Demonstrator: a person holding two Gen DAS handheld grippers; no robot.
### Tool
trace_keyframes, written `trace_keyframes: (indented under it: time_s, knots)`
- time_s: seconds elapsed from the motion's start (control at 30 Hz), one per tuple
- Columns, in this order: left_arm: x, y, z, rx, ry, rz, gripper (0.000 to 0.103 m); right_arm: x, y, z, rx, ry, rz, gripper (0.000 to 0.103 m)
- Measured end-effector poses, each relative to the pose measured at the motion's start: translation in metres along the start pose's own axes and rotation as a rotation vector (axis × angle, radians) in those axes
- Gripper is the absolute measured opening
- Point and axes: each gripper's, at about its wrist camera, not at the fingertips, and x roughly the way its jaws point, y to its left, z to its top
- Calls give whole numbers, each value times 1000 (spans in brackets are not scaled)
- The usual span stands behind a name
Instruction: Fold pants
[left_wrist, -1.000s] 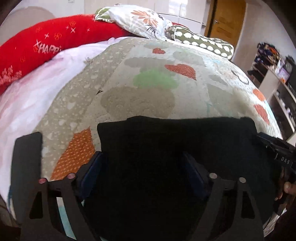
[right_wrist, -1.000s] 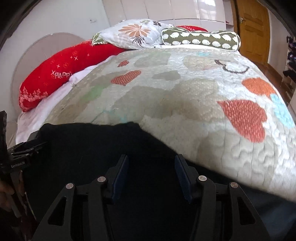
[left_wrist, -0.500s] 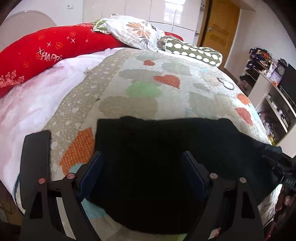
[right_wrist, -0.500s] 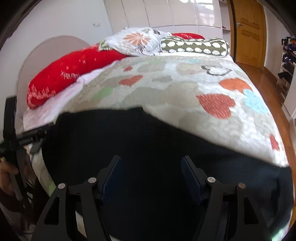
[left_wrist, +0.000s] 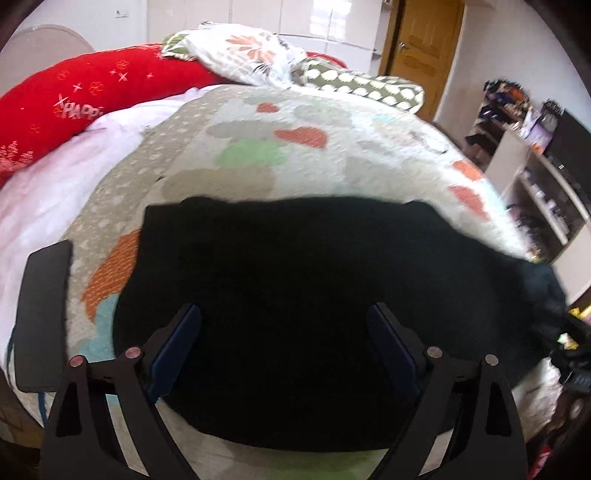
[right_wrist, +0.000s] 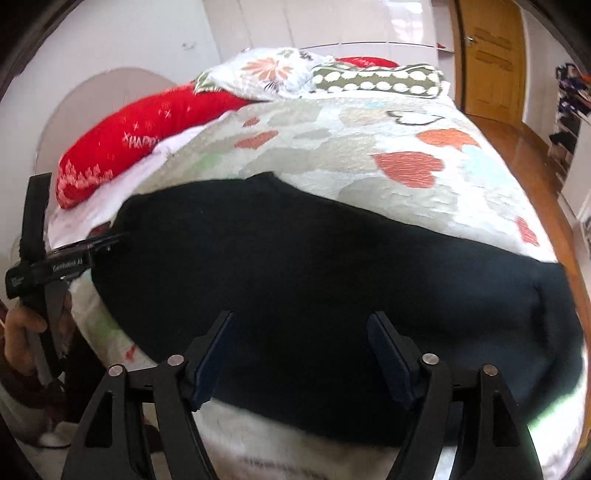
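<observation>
The black pants lie folded in a wide band across the near end of the heart-patterned quilt. My left gripper hovers over their near left part, jaws opening, pads free of the cloth. My right gripper hangs over the middle of the pants, its jaws also opening with nothing pinched between them. In the right wrist view the left gripper reaches to the pants' left end, held by a hand. The pants' right end droops toward the bed's edge.
A red bolster, a floral pillow and a green spotted pillow line the head of the bed. A wooden door stands beyond, and shelves with clutter stand at the right.
Both grippers have drawn back from the pants toward the bed's near edge and risen a little. The right gripper's jaws have spread wider; the pants stay flat on the quilt.
</observation>
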Motion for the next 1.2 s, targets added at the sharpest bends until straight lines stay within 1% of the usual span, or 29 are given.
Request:
trace_keyframes:
  time_s: [0.1, 0.13, 0.2, 0.3, 0.37, 0.43, 0.47, 0.53, 0.57, 0.67, 0.73, 0.83, 0.9, 0.93, 0.97, 1.0, 1.03, 1.07, 1.1, 1.13, 1.2]
  knots:
    - [-7, -24, 12, 53, -13, -88, 92, -24, -26, -17, 81, -7, -7, 79]
    - [-7, -38, 17, 90, -11, -130, 92, -33, -37, -25, 111, -8, -10, 79]
    - [-3, -62, 24, 143, 0, -180, 92, -43, -55, -36, 156, -19, -21, 79]
    - [14, -110, 35, 238, 57, -291, 92, -51, -83, -47, 240, -31, -24, 79]
    - [29, -149, 40, 307, 126, -389, 92, -54, -100, -53, 293, -32, -31, 79]
    - [39, -184, 44, 379, 162, -432, 92, -60, -108, -56, 323, -57, 5, 79]
    - [44, -209, 47, 431, 164, -445, 92, -61, -113, -57, 342, -66, 18, 79]
    - [53, -239, 49, 493, 162, -459, 92, -61, -120, -58, 356, -68, 13, 79]
    - [60, -257, 50, 529, 174, -466, 92, -61, -122, -59, 363, -73, 19, 79]
    - [77, -297, 50, 590, 222, -495, 92, -58, -128, -61, 398, -103, 48, 80]
    - [88, -315, 47, 622, 250, -504, 92, -54, -134, -59, 409, -126, 56, 81]
    - [109, -337, 40, 681, 274, -452, 92, -50, -140, -58, 441, -180, 77, 82]
    - [118, -340, 38, 680, 288, -452, 92, -45, -147, -56, 478, -218, 100, 82]
    - [120, -341, 37, 671, 277, -463, 92, -42, -148, -55, 479, -241, 109, 82]
    - [119, -340, 38, 663, 262, -476, 92, -39, -149, -54, 472, -251, 108, 78]
    - [120, -339, 38, 658, 259, -481, 92, -35, -150, -52, 465, -249, 89, 73]
    - [120, -338, 37, 653, 255, -485, 92, -32, -151, -50, 460, -245, 62, 55]
    - [119, -337, 37, 649, 253, -489, 92, -31, -153, -49, 464, -245, 62, 33]
    - [119, -336, 37, 644, 251, -492, 92, -31, -158, -49, 492, -252, 112, 27]
    - [118, -334, 39, 636, 253, -498, 89, -31, -161, -46, 511, -257, 138, 21]
    - [116, -325, 46, 598, 265, -515, 86, -44, -157, -39, 486, -286, 154, 19]
